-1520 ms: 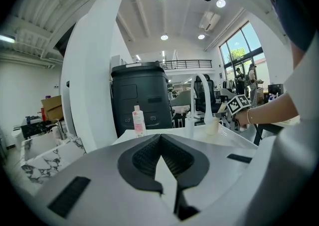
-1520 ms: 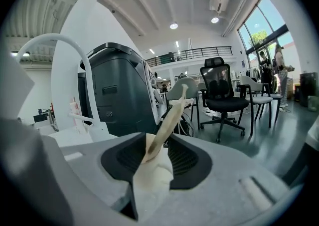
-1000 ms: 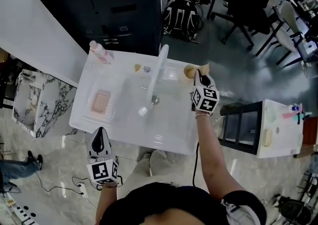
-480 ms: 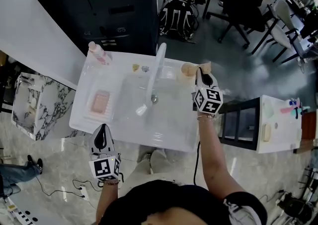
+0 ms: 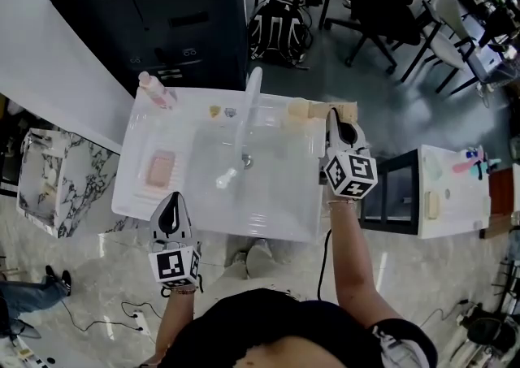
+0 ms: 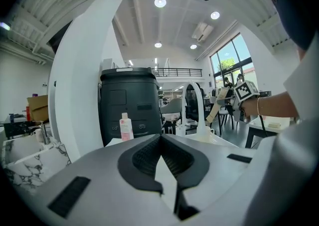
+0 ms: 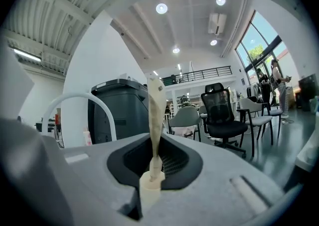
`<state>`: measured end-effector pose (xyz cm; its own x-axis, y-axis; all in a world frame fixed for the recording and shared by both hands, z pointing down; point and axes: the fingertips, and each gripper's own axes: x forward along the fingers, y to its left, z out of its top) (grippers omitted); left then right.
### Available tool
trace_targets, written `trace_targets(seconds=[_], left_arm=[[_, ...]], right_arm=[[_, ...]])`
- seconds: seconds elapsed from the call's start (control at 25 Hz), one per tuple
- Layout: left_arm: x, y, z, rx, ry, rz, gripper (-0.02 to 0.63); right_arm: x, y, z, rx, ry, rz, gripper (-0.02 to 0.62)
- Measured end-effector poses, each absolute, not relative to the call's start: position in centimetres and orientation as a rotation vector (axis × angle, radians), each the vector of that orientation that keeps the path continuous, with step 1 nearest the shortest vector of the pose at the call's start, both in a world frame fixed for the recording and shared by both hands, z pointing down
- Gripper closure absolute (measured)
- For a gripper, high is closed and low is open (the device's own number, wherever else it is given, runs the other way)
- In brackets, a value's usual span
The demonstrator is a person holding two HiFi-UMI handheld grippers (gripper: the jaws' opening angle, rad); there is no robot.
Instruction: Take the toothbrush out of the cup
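Right gripper view: right gripper [image 7: 152, 164] clamped on the toothbrush [image 7: 155, 115], a slim cream stem standing upright
Cup [image 5: 298, 109]: pale, round, just beside that gripper at the white sink's [image 5: 138, 196] back rim
Left gripper [image 6: 167, 167]: jaws together, empty, off the sink's front edge
Unclear: toothbrush's lower end

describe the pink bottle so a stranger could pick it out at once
Find the white sink with the arched faucet. At its far left corner, beside the dark cabinet, stands the pink bottle. It is upright, unlike the flat pink soap in front of it.
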<state>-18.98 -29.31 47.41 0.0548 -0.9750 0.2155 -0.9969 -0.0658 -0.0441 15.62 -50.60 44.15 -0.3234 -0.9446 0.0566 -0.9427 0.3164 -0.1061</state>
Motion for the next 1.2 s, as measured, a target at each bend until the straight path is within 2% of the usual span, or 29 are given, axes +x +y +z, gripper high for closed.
trace_targets(seconds=[0.64,0.84,1.2], left_arm=[[-16.5,-30.5,46.0,2.348,-1.957,0.233,0.603],[-15.9,-30.3,45.5,2.386,-1.928,0.230,0.603],[-15.1,-29.3,44.9,2.426,-1.883,0.202,0.603]], right_arm=[[17.0,-37.0,35.1,-1.759,2.431,0.072,0.561],[17.2,-33.6,34.9,-1.791,2.439,0.131,0.561],[16.2,-28.3,37.2,-1.824,2.410,0.035,0.561]])
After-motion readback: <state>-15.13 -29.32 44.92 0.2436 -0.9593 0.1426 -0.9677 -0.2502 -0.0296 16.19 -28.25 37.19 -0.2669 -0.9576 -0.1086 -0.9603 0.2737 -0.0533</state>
